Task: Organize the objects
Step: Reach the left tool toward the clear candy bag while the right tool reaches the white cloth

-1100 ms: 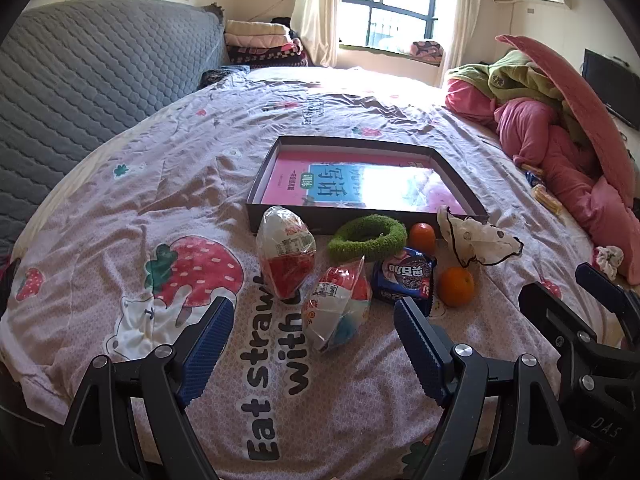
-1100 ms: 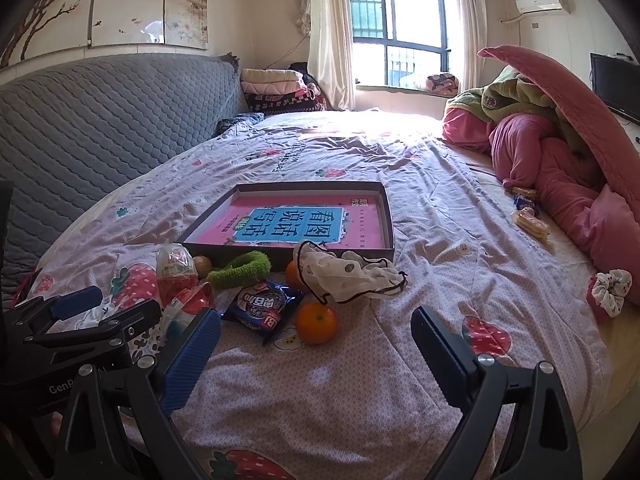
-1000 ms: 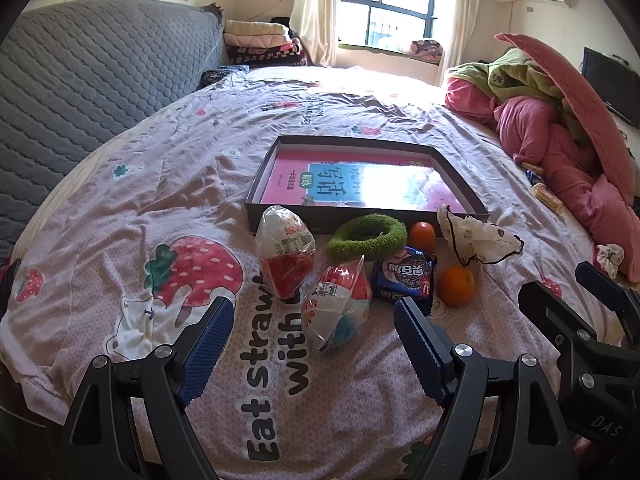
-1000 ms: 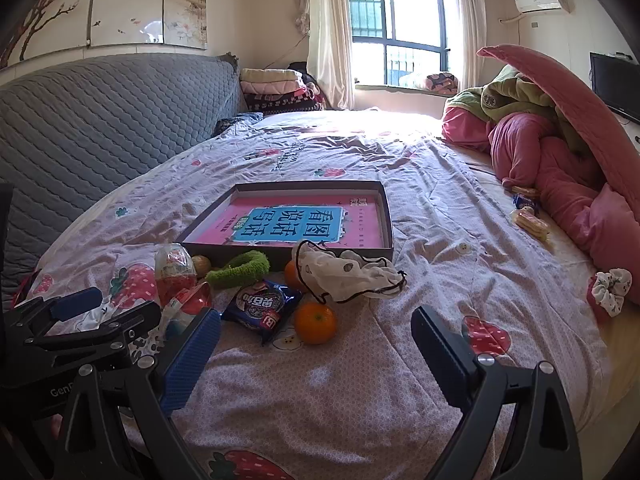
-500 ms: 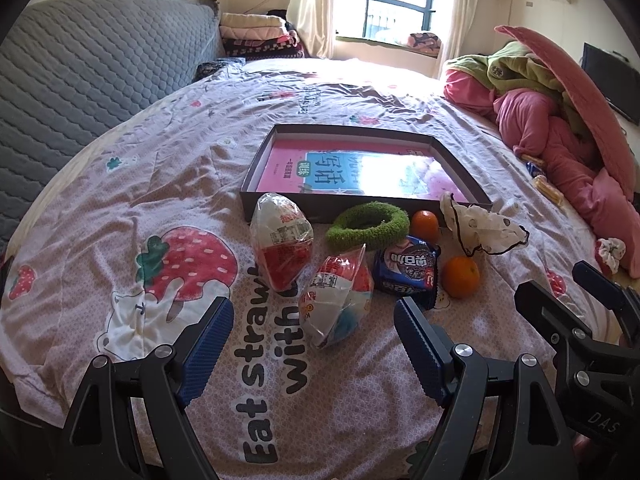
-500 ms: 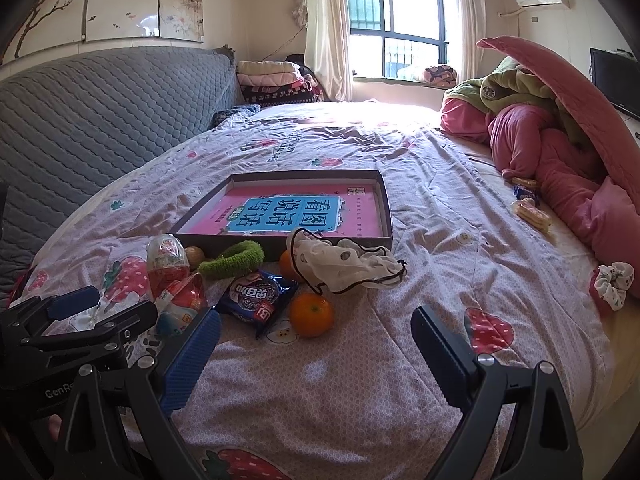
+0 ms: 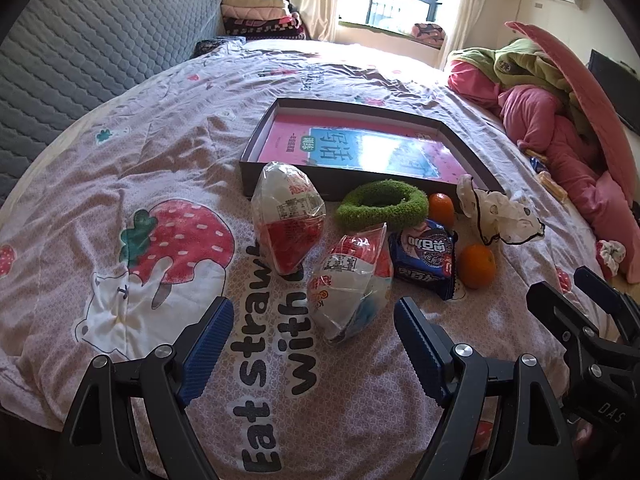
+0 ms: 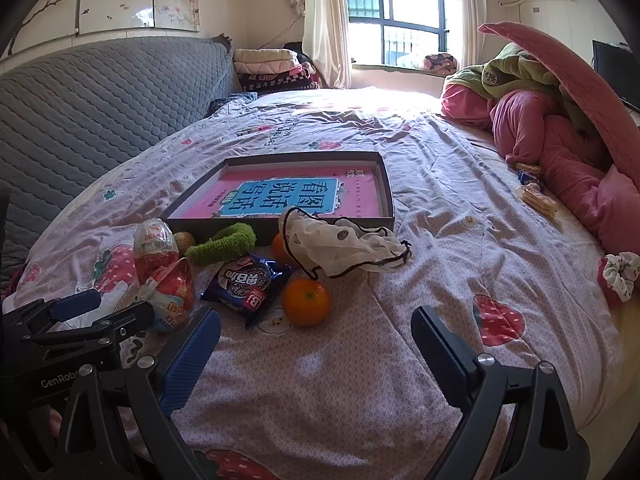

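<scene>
A shallow dark box with a pink and blue printed bottom lies on the bed. In front of it lie two egg-shaped wrapped toys, a green fuzzy ring, a blue cookie pack, two oranges and a white dotted pouch. My left gripper is open just short of the nearer egg toy. My right gripper is open, below the near orange.
The bed carries a lilac strawberry-print sheet. A grey quilted headboard is at the left, pink and green bedding piled at the right. Small snacks and a scrunchie lie near the right edge.
Both grippers have moved forward and a little lower toward the items, which now look larger. Both stay open. Nothing on the bed has moved.
</scene>
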`<state>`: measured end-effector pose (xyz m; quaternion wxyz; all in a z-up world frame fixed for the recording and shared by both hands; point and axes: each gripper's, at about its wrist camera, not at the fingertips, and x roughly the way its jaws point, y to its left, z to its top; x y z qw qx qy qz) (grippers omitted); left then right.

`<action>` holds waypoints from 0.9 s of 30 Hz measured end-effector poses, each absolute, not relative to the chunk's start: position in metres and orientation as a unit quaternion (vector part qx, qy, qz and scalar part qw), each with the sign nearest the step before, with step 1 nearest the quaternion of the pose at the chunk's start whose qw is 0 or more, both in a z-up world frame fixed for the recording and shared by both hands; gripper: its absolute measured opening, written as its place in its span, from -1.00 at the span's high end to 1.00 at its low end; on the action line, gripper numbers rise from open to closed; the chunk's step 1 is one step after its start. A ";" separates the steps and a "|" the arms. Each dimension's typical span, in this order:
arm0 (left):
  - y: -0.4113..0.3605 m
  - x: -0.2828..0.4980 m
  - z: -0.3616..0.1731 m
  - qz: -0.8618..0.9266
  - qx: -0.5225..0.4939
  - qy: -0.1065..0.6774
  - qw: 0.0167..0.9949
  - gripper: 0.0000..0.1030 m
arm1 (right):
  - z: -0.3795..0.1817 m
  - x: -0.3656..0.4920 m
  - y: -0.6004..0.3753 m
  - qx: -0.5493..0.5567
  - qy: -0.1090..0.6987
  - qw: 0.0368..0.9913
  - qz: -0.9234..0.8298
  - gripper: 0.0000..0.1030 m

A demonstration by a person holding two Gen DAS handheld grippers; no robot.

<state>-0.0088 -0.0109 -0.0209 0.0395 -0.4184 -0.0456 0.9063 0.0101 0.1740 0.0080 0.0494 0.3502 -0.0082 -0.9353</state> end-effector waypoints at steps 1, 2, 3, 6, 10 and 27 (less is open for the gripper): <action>-0.012 -0.010 -0.022 0.905 -0.421 -0.049 0.041 -0.61 | 0.007 0.010 0.175 0.351 -0.009 0.050 -0.935 -0.86; -0.013 -0.011 -0.023 0.904 -0.422 -0.052 0.042 -0.61 | 0.007 0.009 0.175 0.352 -0.010 0.050 -0.935 -0.86; -0.014 -0.012 -0.024 0.904 -0.422 -0.054 0.043 -0.61 | 0.006 0.009 0.176 0.352 -0.011 0.050 -0.935 -0.86; -0.013 -0.015 -0.026 0.903 -0.424 -0.057 0.046 -0.61 | 0.005 0.008 0.178 0.352 -0.013 0.049 -0.935 -0.87; -0.010 -0.016 -0.029 0.901 -0.426 -0.055 0.052 -0.61 | 0.003 0.007 0.180 0.352 -0.016 0.047 -0.935 -0.87; 0.003 -0.032 -0.042 0.895 -0.439 -0.043 0.063 -0.61 | -0.004 -0.004 0.189 0.356 -0.018 0.038 -0.933 -0.87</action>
